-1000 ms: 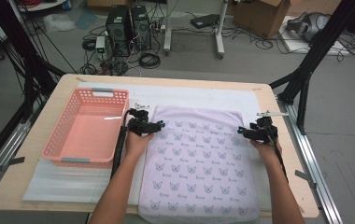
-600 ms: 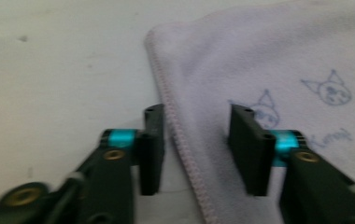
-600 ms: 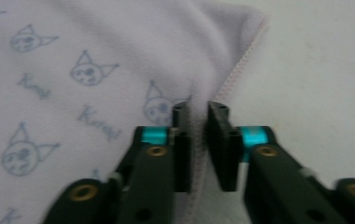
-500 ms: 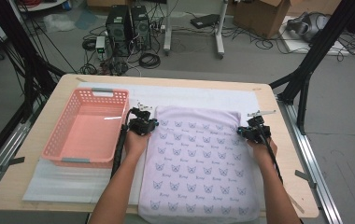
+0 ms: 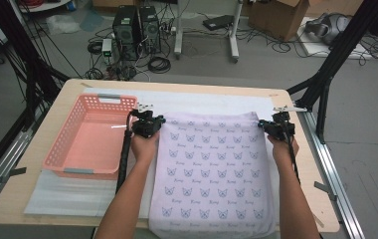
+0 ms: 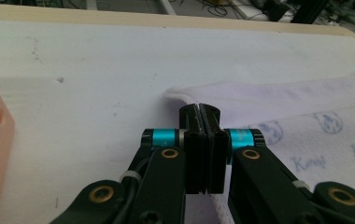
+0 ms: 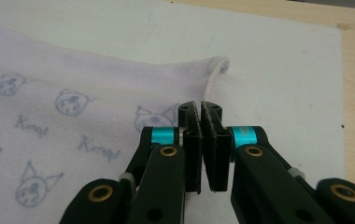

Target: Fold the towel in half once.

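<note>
Both grippers, left gripper [image 5: 149, 121] and right gripper [image 5: 275, 126], have just been closing and now pinch the far corners of the pale lilac printed cloth [image 5: 212, 169] lying flat mid-table, right of the pink plastic basket [image 5: 87, 137]. I judge a fold is next: lift both corners evenly, keeping the far edge taut.

My towel [image 5: 211, 169] is pale lilac with rows of small blue cat-face prints and lettering. It lies flat and spread on the white mat [image 5: 77, 196], beside the pink basket [image 5: 90, 137], its near edge hanging over the counter [image 5: 38, 149] edge.

Even, soft indoor light, faint shadows (high view slightly grainy); close views sharp
</note>
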Demonstrator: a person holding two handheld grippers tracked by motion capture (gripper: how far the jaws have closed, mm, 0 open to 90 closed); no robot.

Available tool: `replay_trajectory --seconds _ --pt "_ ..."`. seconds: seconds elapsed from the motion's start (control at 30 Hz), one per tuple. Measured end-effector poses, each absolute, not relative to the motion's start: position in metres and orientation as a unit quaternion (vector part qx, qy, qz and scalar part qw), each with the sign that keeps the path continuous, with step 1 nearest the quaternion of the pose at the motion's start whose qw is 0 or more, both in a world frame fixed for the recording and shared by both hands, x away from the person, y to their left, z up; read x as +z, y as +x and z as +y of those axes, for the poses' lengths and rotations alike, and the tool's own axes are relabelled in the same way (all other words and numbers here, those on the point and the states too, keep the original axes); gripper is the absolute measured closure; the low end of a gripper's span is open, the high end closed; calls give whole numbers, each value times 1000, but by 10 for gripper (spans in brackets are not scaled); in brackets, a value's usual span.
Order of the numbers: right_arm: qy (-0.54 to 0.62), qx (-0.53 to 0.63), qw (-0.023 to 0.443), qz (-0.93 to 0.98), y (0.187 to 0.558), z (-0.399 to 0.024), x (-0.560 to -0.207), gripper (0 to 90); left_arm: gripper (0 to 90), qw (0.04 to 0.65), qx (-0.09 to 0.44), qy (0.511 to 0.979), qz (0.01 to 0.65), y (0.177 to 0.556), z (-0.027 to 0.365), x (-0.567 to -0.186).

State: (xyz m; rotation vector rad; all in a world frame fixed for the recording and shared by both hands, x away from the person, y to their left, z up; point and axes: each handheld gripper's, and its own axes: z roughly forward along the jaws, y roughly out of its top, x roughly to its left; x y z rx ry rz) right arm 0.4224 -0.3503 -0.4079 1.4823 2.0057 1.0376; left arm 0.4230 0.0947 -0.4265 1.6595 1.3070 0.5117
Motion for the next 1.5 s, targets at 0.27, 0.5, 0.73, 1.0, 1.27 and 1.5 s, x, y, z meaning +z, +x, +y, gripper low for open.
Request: replay_trajectory --seconds 0.27,0.5,0.73,1.0,1.27,1.5 --pt "527 402 199 722 400 -358 -401 870 884 458 203 700 509 405 94 -407" --pt "511 419 198 724 370 -363 -393 870 884 487 181 696 496 378 101 -402" --pt "506 423 195 727 338 -368 -397 870 883 509 167 708 460 340 101 -405" --pt "494 423 191 735 299 -366 -411 869 881 514 160 724 431 307 101 -416" --pt "485 427 188 740 268 -360 -425 866 880 518 158 729 420 284 107 -426" --pt "481 420 186 746 259 -361 -427 863 876 512 151 732 423 280 109 -438"
